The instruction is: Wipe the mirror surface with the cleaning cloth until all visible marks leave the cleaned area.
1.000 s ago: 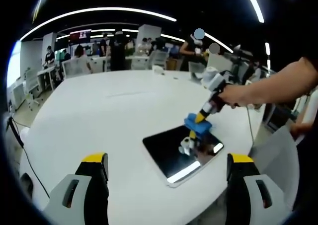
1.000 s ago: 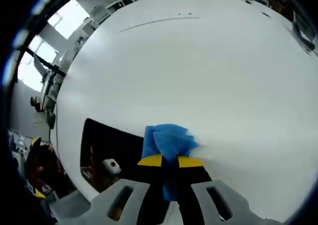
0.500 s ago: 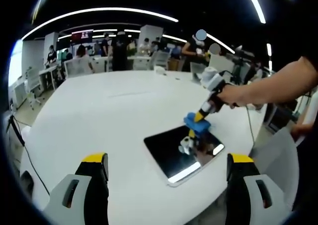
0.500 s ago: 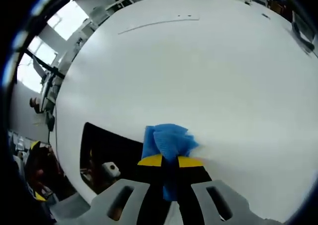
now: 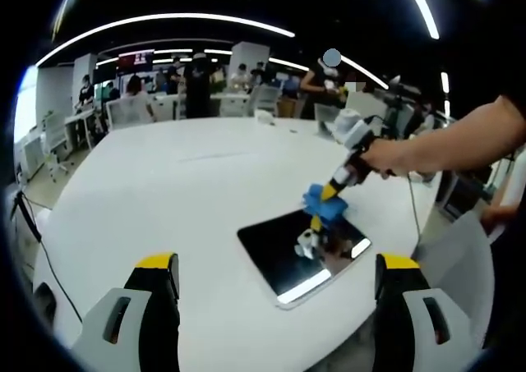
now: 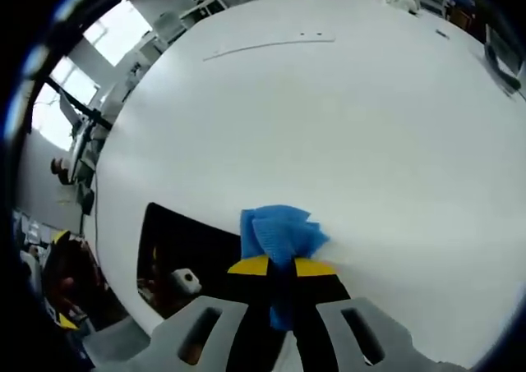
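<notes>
Left gripper (image 5: 278,306): jaws spread wide, holding nothing, hovering on the near side of the mirror (image 5: 283,253).

Left gripper view.
- Mirror: dark rectangular pane, lying flat on the white table (image 5: 164,183) near the table's near edge.
- Right gripper (image 5: 329,198): held by a person's hand (image 5: 386,154), reaching in over the mirror's far corner.
- Cleaning cloth (image 5: 325,206): blue, bunched, pinched at the right gripper's tips, at the mirror's far edge; whether it presses on the glass cannot be told.
- Marks on the mirror: none distinguishable among the reflections.

Right gripper view.
- Right gripper (image 6: 280,267): jaws closed on the cleaning cloth (image 6: 278,234), yellow tips meeting around it.
- Mirror (image 6: 185,253): just left of the cloth; the cloth overlaps the mirror's edge and sits partly over the white table (image 6: 345,126).

Risks, as judged.
- The cloth sits at the mirror's edge, so a stroke may run over the table instead of the glass, leaving marks.
- The mirror lies loose near the table's edge with the left gripper not steadying it; a hard push may slide it off.
- Only a small pinch of cloth is gripped; drag may pull it free.
</notes>
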Action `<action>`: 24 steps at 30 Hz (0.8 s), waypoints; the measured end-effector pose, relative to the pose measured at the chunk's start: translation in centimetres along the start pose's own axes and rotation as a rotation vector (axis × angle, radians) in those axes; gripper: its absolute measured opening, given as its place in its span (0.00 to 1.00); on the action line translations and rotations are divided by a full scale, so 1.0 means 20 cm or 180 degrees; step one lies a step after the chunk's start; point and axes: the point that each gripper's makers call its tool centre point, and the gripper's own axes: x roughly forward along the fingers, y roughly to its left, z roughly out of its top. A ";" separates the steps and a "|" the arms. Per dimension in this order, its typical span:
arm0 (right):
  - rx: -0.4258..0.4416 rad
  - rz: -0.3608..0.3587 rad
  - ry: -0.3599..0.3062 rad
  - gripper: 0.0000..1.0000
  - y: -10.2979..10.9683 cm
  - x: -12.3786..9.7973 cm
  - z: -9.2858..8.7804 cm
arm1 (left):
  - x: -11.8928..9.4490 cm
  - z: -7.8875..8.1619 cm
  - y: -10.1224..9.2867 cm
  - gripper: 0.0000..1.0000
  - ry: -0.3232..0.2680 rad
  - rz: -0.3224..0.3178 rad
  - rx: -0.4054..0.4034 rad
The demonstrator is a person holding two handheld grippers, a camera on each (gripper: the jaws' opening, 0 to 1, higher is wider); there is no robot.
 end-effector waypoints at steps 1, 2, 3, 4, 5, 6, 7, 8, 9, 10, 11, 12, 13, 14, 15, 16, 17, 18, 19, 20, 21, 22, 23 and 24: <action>-0.0003 0.0004 -0.0003 0.04 0.00 -0.01 0.00 | 0.00 0.00 0.00 1.00 -0.0002 -0.0002 0.0002; -0.0008 0.0006 -0.0010 0.04 0.01 -0.02 0.00 | 0.00 0.00 0.00 1.00 -0.0002 -0.0004 0.0004; -0.0010 0.0009 -0.0014 0.04 0.01 -0.04 0.01 | 0.00 0.00 0.00 1.00 -0.0003 -0.0007 0.0005; -0.0010 0.0013 -0.0020 0.04 0.01 -0.05 0.01 | 0.00 0.00 -0.01 1.00 -0.0006 -0.0012 0.0009; -0.0010 0.0011 -0.0026 0.04 0.01 -0.07 0.01 | 0.00 0.00 -0.01 1.00 -0.0006 -0.0017 0.0014; -0.0012 0.0009 -0.0039 0.04 0.01 -0.08 0.01 | 0.00 0.00 -0.01 1.00 -0.0007 -0.0026 0.0026; -0.0002 0.0013 -0.0059 0.04 0.00 -0.11 0.01 | 0.00 0.00 -0.02 1.00 -0.0007 -0.0031 0.0034; 0.0007 0.0017 -0.0060 0.04 0.00 -0.12 0.01 | 0.00 0.00 -0.02 1.00 -0.0006 -0.0041 0.0042; 0.0025 0.0018 -0.0066 0.04 -0.01 -0.14 0.00 | 0.01 0.00 -0.02 1.00 -0.0004 -0.0047 0.0046; 0.0030 0.0013 -0.0081 0.04 -0.02 -0.15 0.00 | 0.01 0.01 -0.03 1.00 -0.0006 -0.0055 0.0051; 0.0044 0.0024 -0.0093 0.04 -0.04 -0.17 -0.01 | 0.01 0.01 -0.03 1.00 -0.0006 -0.0066 0.0059; 0.0065 0.0016 -0.0088 0.04 -0.05 -0.18 -0.02 | 0.01 0.01 -0.04 1.00 -0.0004 -0.0074 0.0066; 0.0075 -0.0018 -0.0121 0.04 -0.08 -0.20 -0.02 | 0.02 0.01 -0.04 1.00 -0.0003 -0.0087 0.0075; 0.0100 -0.0022 -0.0134 0.04 -0.10 -0.21 -0.02 | 0.02 0.01 -0.05 1.00 -0.0002 -0.0096 0.0080; 0.0162 -0.0003 -0.0126 0.04 -0.12 -0.22 -0.04 | 0.03 0.02 -0.06 1.00 -0.0004 -0.0109 0.0092; 0.0179 -0.0008 -0.0117 0.04 -0.13 -0.23 -0.05 | 0.03 0.02 -0.06 1.00 -0.0005 -0.0116 0.0099; 0.0183 -0.0017 -0.0106 0.04 -0.15 -0.25 -0.07 | 0.04 0.02 -0.07 1.00 -0.0011 -0.0125 0.0100; 0.0202 -0.0020 -0.0098 0.04 -0.16 -0.25 -0.09 | 0.04 0.03 -0.07 1.00 -0.0016 -0.0130 0.0100; 0.0234 -0.0017 -0.0093 0.04 -0.18 -0.26 -0.10 | 0.05 0.03 -0.08 1.00 -0.0022 -0.0134 0.0103; 0.0271 -0.0020 -0.0093 0.04 -0.19 -0.27 -0.12 | 0.06 0.03 -0.08 1.00 -0.0023 -0.0144 0.0106; 0.0282 -0.0029 -0.0092 0.04 -0.21 -0.27 -0.14 | 0.07 0.03 -0.09 1.00 -0.0022 -0.0152 0.0107; 0.0322 -0.0032 -0.0069 0.04 -0.23 -0.27 -0.16 | 0.08 0.03 -0.10 1.00 -0.0018 -0.0169 0.0117; 0.0355 -0.0018 -0.0049 0.04 -0.23 -0.27 -0.18 | 0.08 0.04 -0.11 1.00 -0.0021 -0.0181 0.0135; 0.0375 -0.0022 -0.0033 0.04 -0.25 -0.27 -0.20 | 0.08 0.04 -0.12 1.00 -0.0022 -0.0187 0.0145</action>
